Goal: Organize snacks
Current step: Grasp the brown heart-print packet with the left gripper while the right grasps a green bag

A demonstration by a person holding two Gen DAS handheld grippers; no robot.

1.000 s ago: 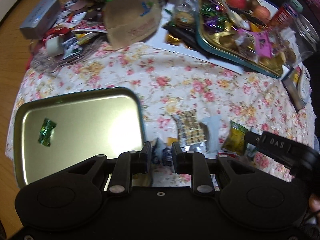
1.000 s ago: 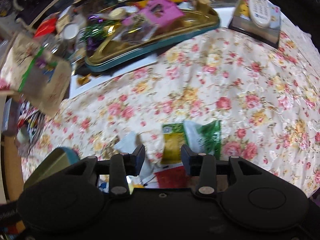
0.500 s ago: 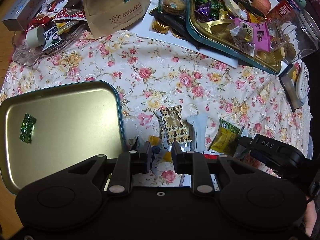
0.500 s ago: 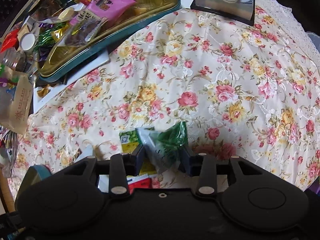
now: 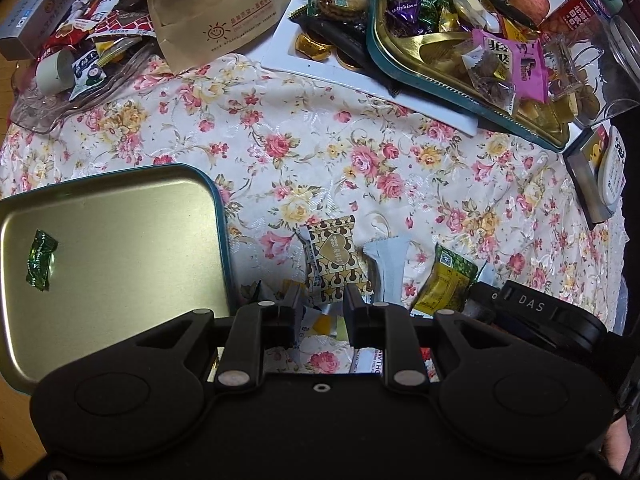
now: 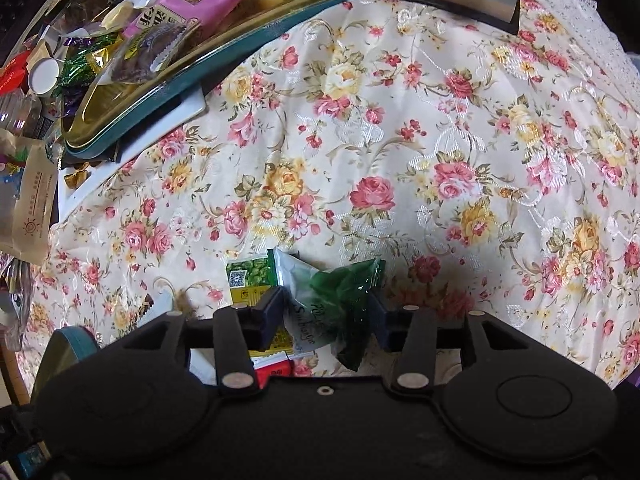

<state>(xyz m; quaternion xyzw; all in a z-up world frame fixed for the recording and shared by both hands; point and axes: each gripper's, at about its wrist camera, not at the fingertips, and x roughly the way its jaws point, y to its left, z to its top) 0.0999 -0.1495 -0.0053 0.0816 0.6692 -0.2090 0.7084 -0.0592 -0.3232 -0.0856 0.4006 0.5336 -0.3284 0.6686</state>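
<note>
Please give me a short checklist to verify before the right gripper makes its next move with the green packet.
1. green packet sits between the fingers of the right gripper: ok.
2. Firm grip on it: jaws have just been opening, no squeeze visible: not ok.
3. yellow-green packet beside it is clear of the finger: cannot tell.
4. Room in the tray, which holds only one green candy: ok.
5. left gripper open and holding nothing: ok.
</note>
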